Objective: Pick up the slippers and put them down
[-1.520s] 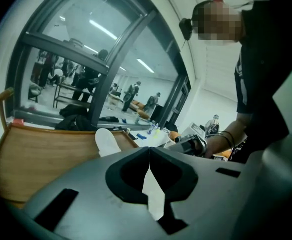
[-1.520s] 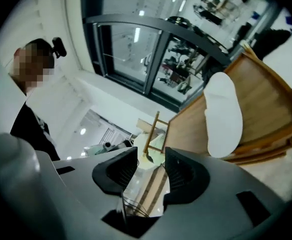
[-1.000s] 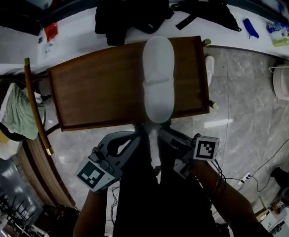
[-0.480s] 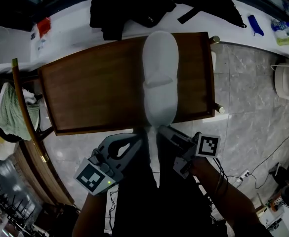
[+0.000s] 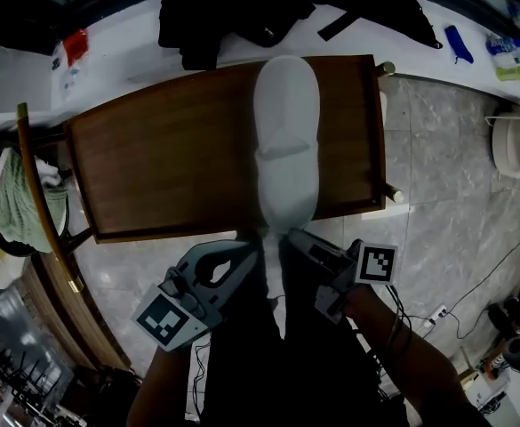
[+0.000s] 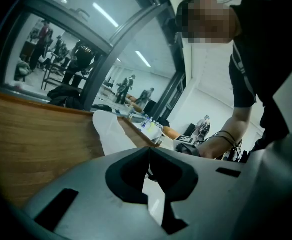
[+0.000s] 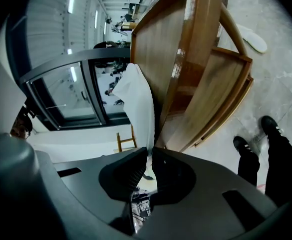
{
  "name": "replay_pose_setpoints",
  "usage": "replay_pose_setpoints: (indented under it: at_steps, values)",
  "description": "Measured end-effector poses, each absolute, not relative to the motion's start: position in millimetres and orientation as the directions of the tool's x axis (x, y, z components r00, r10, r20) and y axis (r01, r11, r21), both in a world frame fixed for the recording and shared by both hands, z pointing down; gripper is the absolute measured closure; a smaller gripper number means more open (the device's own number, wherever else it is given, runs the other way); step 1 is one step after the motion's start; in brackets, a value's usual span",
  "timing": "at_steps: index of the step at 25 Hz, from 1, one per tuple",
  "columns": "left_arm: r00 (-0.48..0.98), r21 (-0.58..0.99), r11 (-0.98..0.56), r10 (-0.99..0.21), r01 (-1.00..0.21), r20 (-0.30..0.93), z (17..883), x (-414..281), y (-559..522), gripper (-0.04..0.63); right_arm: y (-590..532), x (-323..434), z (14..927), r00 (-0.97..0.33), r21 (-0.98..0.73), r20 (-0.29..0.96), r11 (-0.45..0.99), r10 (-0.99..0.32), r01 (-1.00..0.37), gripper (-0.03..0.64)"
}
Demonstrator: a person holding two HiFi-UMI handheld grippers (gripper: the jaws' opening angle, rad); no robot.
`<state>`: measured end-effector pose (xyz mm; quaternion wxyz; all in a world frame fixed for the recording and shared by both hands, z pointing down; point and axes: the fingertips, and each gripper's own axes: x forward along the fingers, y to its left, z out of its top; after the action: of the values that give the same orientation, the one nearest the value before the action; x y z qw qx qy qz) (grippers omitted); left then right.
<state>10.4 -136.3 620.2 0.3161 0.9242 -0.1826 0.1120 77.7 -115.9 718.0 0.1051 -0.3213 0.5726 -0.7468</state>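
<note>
Currently grasp step: slipper (image 5: pixel 286 140) heel, lower centre of frame, pinched by closed left gripper (image 5: pixel 256 241); right gripper (image 5: pixel 288 235) jaws closing narrow onto it. Next: level lift off table (image 5: pixel 171 158) required.

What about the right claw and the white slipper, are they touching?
Touching. In the right gripper view the white slipper runs down into the right claw, whose closing jaws pinch its edge with no gap showing.

Surface notes.
Matt white cloth slipper (image 5: pixel 285 140); glossy varnished wood counter (image 5: pixel 153 167); polished veined stone floor (image 5: pixel 455 194) at 3 o'clock.
</note>
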Motion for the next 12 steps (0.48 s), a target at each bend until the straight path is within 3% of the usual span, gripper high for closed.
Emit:
replay_pose_setpoints:
  at_steps: [6,8,9,11,12]
  values:
    - [0.911,0.544,-0.736,-0.261,-0.402,0.320,622,11,-131,0.584,-99,71,716,-0.811,-0.933,0.334,-0.289,-0.480,-0.214,0.563]
    - [0.912,0.541,-0.741,-0.256,-0.398,0.321,621,11,-130,0.584,-101,72,719,-0.810,-0.932,0.347,-0.268,-0.472,-0.243,0.476]
    - [0.912,0.540,-0.743,-0.254,-0.396,0.321,621,11,-130,0.584,-104,72,720,-0.807,-0.933,0.348,-0.261,-0.478,-0.247,0.463]
    - [0.912,0.539,-0.743,-0.253,-0.398,0.324,620,9,-130,0.584,-111,74,720,-0.800,-0.935,0.342,-0.265,-0.494,-0.236,0.465]
    - [0.910,0.538,-0.742,-0.254,-0.400,0.327,620,8,-130,0.584,-114,74,719,-0.799,-0.936,0.338,-0.271,-0.498,-0.227,0.519]
